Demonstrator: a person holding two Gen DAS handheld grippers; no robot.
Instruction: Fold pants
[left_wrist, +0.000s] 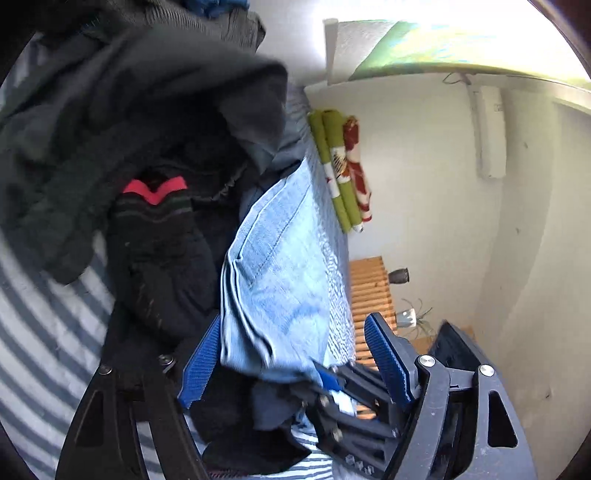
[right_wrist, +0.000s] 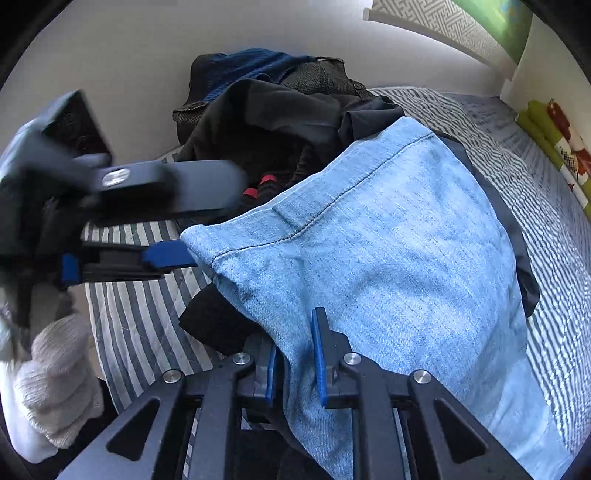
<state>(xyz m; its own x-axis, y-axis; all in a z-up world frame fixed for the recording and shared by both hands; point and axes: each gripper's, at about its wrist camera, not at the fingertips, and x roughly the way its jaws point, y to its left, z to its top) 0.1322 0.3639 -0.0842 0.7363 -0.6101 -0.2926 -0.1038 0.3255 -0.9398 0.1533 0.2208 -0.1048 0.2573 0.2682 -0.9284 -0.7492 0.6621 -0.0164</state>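
The right hand-held gripper is clamped on the light-blue jeans over the striped bed; the left hand-held gripper stands apart around their edge.

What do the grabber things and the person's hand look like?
Each gripper, the left gripper and the right gripper, has a black frame with triangle cut-outs, round silver bolts and two flat, ribbed blue finger pads. The hand wears a knitted off-white glove.
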